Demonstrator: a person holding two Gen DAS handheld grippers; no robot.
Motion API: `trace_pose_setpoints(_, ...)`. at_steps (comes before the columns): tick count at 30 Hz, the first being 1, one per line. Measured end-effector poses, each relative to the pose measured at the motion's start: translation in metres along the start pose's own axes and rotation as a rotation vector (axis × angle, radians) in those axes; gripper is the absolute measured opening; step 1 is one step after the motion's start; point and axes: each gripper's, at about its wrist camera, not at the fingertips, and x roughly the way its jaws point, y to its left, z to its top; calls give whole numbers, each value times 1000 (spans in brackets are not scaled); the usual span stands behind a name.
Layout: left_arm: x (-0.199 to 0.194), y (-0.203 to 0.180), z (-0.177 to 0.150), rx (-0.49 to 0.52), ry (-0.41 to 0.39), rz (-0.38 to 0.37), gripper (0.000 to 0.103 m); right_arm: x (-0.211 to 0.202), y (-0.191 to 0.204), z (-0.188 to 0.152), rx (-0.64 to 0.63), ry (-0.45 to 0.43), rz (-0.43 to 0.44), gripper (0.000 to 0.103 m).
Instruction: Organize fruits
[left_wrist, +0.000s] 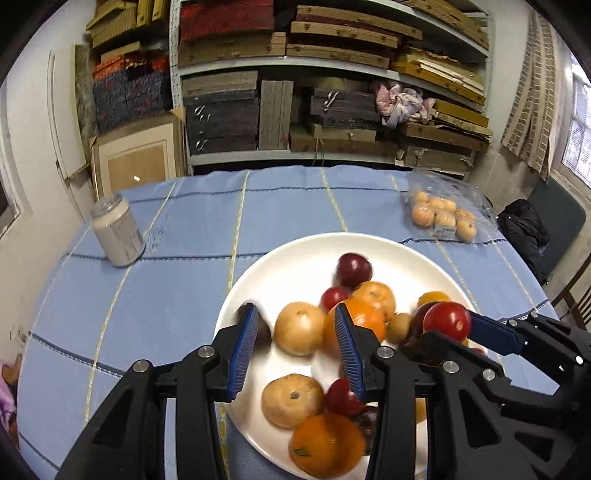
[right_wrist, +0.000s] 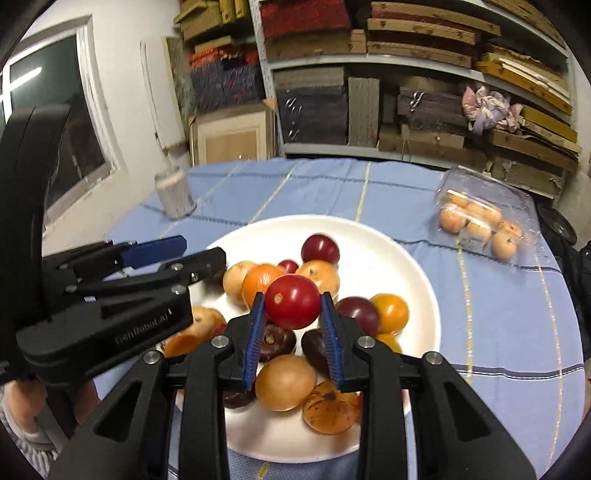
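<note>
A white plate (left_wrist: 258, 280) (right_wrist: 391, 243) on the blue tablecloth holds several fruits: oranges, pale tan round fruits, dark red plums. My right gripper (right_wrist: 292, 306) is shut on a red round fruit (right_wrist: 292, 301) and holds it above the pile; it also shows at the right of the left wrist view (left_wrist: 447, 320). My left gripper (left_wrist: 295, 332) is open and empty above the plate's left side, with a tan fruit (left_wrist: 300, 328) between and beyond its fingers. The left gripper shows at the left of the right wrist view (right_wrist: 192, 254).
A clear plastic bag of tan fruits (left_wrist: 443, 216) (right_wrist: 480, 225) lies at the table's far right. A white jar (left_wrist: 117, 233) (right_wrist: 173, 197) stands at the far left. Shelves of boxes fill the back wall. A dark chair (left_wrist: 554, 229) stands to the right.
</note>
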Motion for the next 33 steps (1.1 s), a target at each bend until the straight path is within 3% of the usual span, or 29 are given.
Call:
trace_pose_setpoints(6,-6,17,-5,-48,-6,-7,44,15,8,-8,-34,18,-20,31)
trace_pose_setpoints(12,-21,24,-10,-62,-14,4,44,-28,0,2,15,-74,-2,38)
trace_pose_setpoints(14,-29,25,-13,-63,-18,8,44,-46,0,3,30,-109,-3,51)
trace_pose_setpoints(18,-50,26,-24,-62,-39,27,64,-88,-4,-7,77,-196,7,65)
trace_pose_setpoints(24,-85,24,-53,-62,-58,34,76,-119,-4,-41,103,-240,-17,79)
trace_pose_setpoints(28,-102,17,-82,-59,-62,41,85,-120,-8,-75,148,-224,-14,87)
trace_pose_setpoints(33,-117,0,-110,-23,-104,26,99,-116,-14,-106,170,-193,-79,96)
